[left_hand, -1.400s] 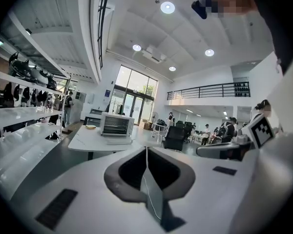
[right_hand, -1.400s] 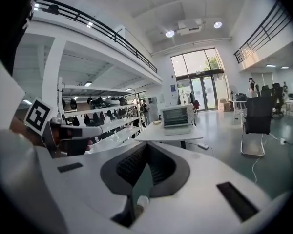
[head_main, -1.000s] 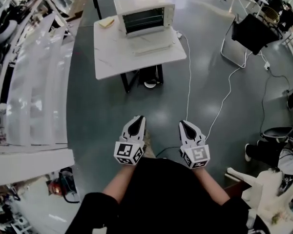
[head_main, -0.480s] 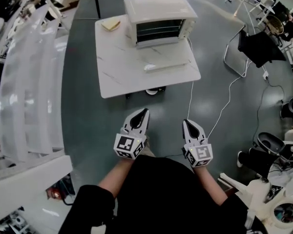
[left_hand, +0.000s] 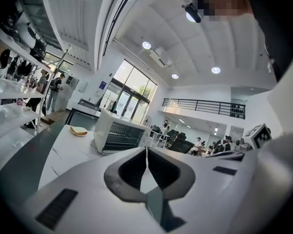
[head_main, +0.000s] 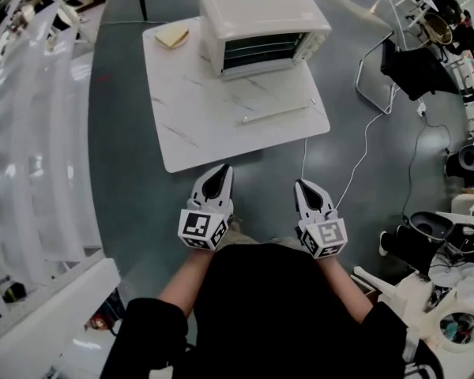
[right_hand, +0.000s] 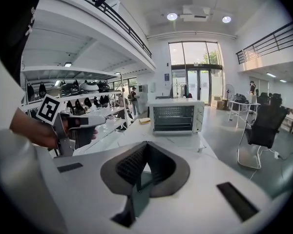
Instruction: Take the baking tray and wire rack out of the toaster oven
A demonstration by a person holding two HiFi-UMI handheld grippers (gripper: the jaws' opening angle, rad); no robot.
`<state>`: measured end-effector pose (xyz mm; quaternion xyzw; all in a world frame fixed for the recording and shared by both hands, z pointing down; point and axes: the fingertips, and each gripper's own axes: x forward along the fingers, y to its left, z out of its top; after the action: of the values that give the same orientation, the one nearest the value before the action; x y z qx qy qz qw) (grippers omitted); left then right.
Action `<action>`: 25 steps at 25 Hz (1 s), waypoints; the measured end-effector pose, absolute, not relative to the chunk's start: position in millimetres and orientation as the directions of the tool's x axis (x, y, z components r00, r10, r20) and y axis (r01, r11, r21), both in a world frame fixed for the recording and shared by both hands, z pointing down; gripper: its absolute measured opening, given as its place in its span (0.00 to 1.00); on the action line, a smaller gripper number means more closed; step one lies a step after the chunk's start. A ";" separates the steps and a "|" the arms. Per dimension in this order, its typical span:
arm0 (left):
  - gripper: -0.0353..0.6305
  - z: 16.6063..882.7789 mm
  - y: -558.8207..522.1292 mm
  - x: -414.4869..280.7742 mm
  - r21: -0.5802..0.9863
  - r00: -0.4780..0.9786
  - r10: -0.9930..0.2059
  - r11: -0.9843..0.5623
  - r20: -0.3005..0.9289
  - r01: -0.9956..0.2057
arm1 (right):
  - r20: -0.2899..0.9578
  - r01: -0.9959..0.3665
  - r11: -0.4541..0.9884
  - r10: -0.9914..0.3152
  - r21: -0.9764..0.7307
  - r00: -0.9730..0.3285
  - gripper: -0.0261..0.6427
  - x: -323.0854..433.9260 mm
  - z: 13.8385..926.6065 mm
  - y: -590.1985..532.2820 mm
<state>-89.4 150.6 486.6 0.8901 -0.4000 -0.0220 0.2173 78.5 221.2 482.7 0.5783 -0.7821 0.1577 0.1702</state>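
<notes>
A white toaster oven (head_main: 262,24) stands at the far side of a white marble-look table (head_main: 221,121); its glass door (head_main: 278,99) lies folded down flat in front of it. Wire racks show dimly inside the oven (right_hand: 173,118) and through its dark front (left_hand: 118,135). My left gripper (head_main: 220,170) and right gripper (head_main: 304,186) hover side by side over the floor, short of the table's near edge. Both are shut with nothing between the jaws, as the left gripper (left_hand: 146,149) and the right gripper (right_hand: 146,145) show.
A yellow sponge-like piece (head_main: 172,35) lies on the table's far left corner. A white power cord (head_main: 363,152) runs across the grey floor at right. Long white shelving (head_main: 31,148) lines the left side. A black chair (head_main: 415,65) and cluttered bench (head_main: 450,322) stand at right.
The table and oven have come closer and larger in the head view as the person walked toward them. Both grippers stayed shut and side by side.
</notes>
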 end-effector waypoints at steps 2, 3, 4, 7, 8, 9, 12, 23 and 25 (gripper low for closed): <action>0.09 488.0 143.6 -90.4 0.421 0.677 -0.724 -0.578 0.130 -0.699 | 0.451 -0.963 0.269 -0.856 -0.033 -0.254 0.07 83.0 480.2 215.1; 0.09 489.7 140.0 -89.8 0.426 0.677 -0.725 -0.575 0.130 -0.698 | 0.452 -0.965 0.261 -0.858 -0.030 -0.246 0.07 85.8 480.2 211.0; 0.09 491.3 136.2 -89.0 0.431 0.677 -0.724 -0.573 0.132 -0.697 | 0.453 -0.967 0.254 -0.858 -0.033 -0.240 0.07 87.9 480.8 206.6; 0.09 493.1 127.4 -86.2 0.441 0.678 -0.722 -0.569 0.136 -0.694 | 0.456 -0.966 0.251 -0.854 -0.059 -0.250 0.07 88.5 481.9 195.7; 0.09 492.3 124.9 -84.4 0.440 0.678 -0.722 -0.569 0.135 -0.694 | 0.454 -0.964 0.258 -0.853 -0.066 -0.259 0.07 87.9 481.6 191.9; 0.09 491.0 122.2 -82.2 0.436 0.677 -0.723 -0.570 0.135 -0.696 | 0.450 -0.961 0.266 -0.852 -0.071 -0.269 0.07 87.8 481.4 187.1; 0.09 487.7 113.1 -75.6 0.422 0.665 -0.735 -0.564 0.135 -0.710 | 0.437 -0.951 0.296 -0.846 -0.088 -0.304 0.07 89.2 484.3 167.0; 0.09 502.1 30.6 -36.8 0.406 0.482 -0.850 -0.371 0.215 -0.835 | 0.384 -0.873 0.438 -0.784 -0.215 -0.488 0.07 148.2 495.1 43.5; 0.09 503.3 16.2 -17.5 0.405 0.456 -0.861 -0.344 0.223 -0.847 | 0.387 -0.871 0.441 -0.781 -0.216 -0.491 0.07 170.7 496.8 16.3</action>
<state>-17.5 16.2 503.3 0.8196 -0.5213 -0.0148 0.2374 170.7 16.3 496.8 0.4911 -0.8409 0.1958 0.1155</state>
